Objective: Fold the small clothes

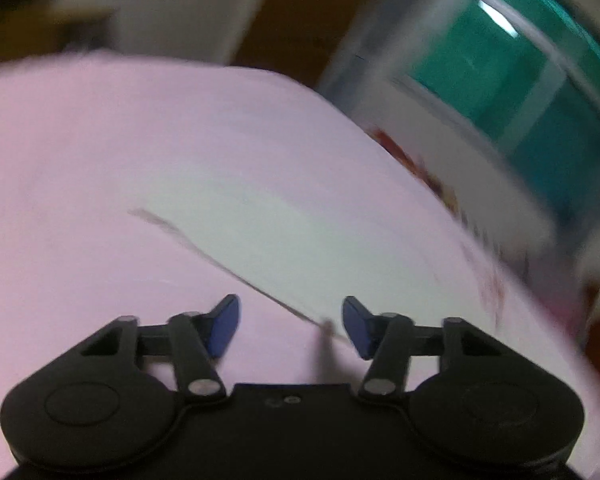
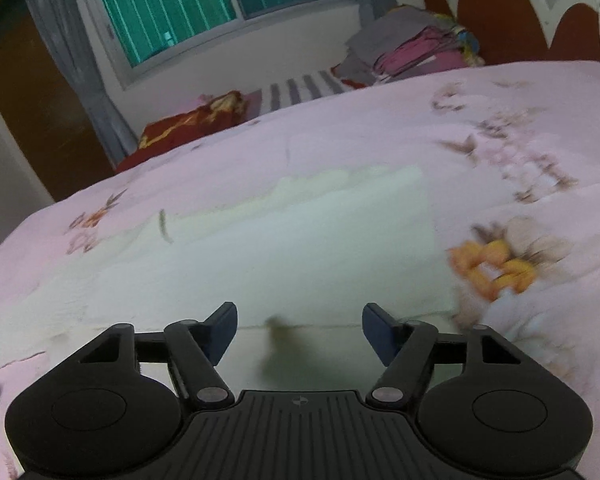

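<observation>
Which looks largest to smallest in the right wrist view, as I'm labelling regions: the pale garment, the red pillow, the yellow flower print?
1. pale garment, spread flat on the pink bedspread
2. red pillow
3. yellow flower print
The pillow lies farther off, so its rank over the flower is unsure.

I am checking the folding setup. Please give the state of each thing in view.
left gripper: jaws open, empty
right gripper: jaws open, empty
pale garment: lying flat on the bed
pink bedcover: spread out
clothes pile: stacked by the headboard
</observation>
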{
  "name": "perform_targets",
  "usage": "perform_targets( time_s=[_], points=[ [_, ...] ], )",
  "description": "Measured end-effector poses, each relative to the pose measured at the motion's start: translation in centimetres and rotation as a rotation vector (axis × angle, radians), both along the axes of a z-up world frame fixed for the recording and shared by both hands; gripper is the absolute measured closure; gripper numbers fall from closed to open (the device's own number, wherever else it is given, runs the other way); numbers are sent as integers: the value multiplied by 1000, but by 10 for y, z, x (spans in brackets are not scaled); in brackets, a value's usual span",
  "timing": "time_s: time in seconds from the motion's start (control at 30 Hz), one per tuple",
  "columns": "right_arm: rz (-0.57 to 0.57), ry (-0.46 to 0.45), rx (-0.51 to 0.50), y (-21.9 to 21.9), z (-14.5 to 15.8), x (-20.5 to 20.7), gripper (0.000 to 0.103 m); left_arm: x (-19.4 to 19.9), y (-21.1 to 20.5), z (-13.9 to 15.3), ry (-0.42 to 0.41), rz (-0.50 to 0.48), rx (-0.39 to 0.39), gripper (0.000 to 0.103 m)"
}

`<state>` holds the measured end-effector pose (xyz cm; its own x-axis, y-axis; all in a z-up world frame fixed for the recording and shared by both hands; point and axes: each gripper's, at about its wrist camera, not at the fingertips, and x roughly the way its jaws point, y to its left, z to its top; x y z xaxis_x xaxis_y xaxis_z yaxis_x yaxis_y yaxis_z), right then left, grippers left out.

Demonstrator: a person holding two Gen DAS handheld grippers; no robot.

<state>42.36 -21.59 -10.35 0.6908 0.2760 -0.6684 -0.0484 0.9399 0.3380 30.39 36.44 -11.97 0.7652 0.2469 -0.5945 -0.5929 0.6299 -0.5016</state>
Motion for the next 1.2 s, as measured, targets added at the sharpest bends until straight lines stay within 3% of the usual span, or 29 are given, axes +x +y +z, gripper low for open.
perform_targets(
  time_s=[0.07, 0.2, 0.27, 0.3, 0.33, 0.43, 0.5, 0.67, 0.83, 1.07, 1.2],
  points=[
    [14, 10, -7, 12, -2, 1, 34, -8, 24, -5, -58, 56, -73, 57],
    [34, 18, -25, 30, -4, 7, 34, 0, 43, -12, -104, 82, -94, 61],
    [31, 14, -46, 35, -3, 7, 34, 6, 50, -18, -136, 93, -124, 74],
    [27, 12, -52, 37, -2, 7, 34, 10, 53, -20, -136, 96, -135, 96],
    [23, 12, -54, 37, -2, 8, 34, 14, 55, -21, -115, 107, -128, 100],
    [8, 11, -59, 33, 0, 8, 34, 30, 43, -5, -56, 111, 18, 100],
    [-1, 5, -63, 28, 2, 7, 34, 45, 34, 3, -36, 53, 74, 101],
    [-50, 5, -47, 12, 1, 6, 34, 86, 3, 22, -108, -53, 53, 101],
    [-92, 3, -21, -6, 0, 0, 34, 145, -56, 43, -152, -254, 50, 101],
    [-156, -11, 10, -41, 5, -10, 34, 226, -197, 58, -147, -624, 138, 101],
    [-190, -25, 36, -66, 9, -16, 34, 234, -270, 53, -119, -787, 191, 101]
  ],
)
